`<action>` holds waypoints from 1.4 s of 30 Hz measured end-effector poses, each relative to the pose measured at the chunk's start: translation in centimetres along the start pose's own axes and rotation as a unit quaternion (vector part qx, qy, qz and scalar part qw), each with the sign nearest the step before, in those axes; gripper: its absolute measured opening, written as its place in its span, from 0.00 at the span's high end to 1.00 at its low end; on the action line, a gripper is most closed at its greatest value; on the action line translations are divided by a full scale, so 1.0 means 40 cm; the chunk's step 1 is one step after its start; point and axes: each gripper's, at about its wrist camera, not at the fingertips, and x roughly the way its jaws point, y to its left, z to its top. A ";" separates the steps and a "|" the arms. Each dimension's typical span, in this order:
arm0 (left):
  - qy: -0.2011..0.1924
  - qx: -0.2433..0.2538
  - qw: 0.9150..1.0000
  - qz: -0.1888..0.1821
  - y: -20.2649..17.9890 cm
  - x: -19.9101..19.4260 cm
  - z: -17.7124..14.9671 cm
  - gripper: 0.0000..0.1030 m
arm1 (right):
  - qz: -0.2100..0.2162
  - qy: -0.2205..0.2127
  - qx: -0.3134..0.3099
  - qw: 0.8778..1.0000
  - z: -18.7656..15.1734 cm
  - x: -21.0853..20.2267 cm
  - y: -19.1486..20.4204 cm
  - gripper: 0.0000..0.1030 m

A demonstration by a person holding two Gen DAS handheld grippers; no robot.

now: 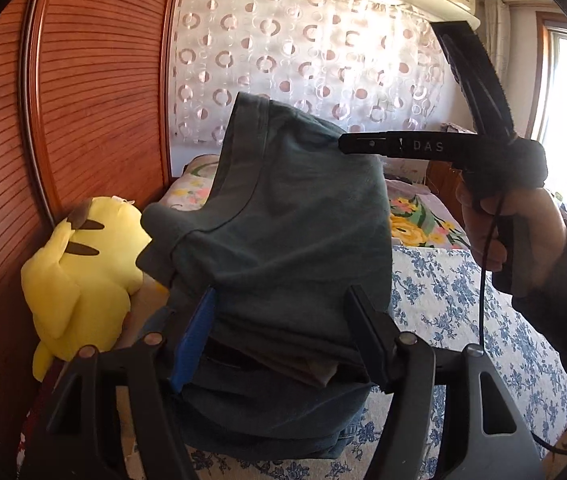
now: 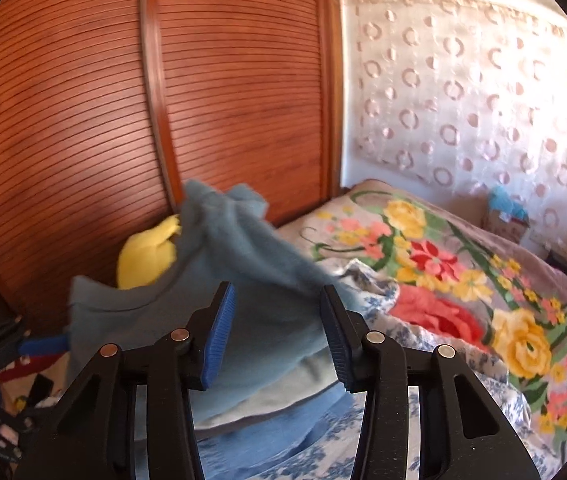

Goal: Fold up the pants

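Folded dark teal pants (image 1: 291, 240) hang in a thick bundle between the jaws of my left gripper (image 1: 283, 312), which is shut on them and holds them up above the bed. The same pants (image 2: 267, 280) show blurred in the right wrist view, in front of my right gripper (image 2: 277, 312), whose blue-padded jaws stand apart with no cloth between them. In the left wrist view the right gripper (image 1: 347, 145) reaches in from the right, held by a hand (image 1: 511, 224), its tip at the pants' upper right edge.
A yellow plush toy (image 1: 79, 280) lies at the left against the ribbed wooden wardrobe door (image 1: 95, 100). The bed has a blue-flowered sheet (image 1: 443, 300) and a bright flowered blanket (image 2: 463, 276). A patterned curtain (image 1: 303, 60) hangs behind.
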 end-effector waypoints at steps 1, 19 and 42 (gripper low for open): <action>0.002 0.000 1.000 0.001 0.000 0.001 -0.001 0.36 | -0.003 0.003 0.004 1.000 -0.003 0.009 -0.011 0.57; -0.023 0.046 0.999 0.017 -0.067 -0.062 -0.008 0.30 | -0.030 -0.021 0.044 0.998 -0.136 -0.155 -0.021 0.57; -0.059 0.094 0.992 -0.056 -0.263 -0.214 -0.033 0.11 | -0.120 -0.072 0.105 0.985 -0.366 -0.531 -0.029 0.51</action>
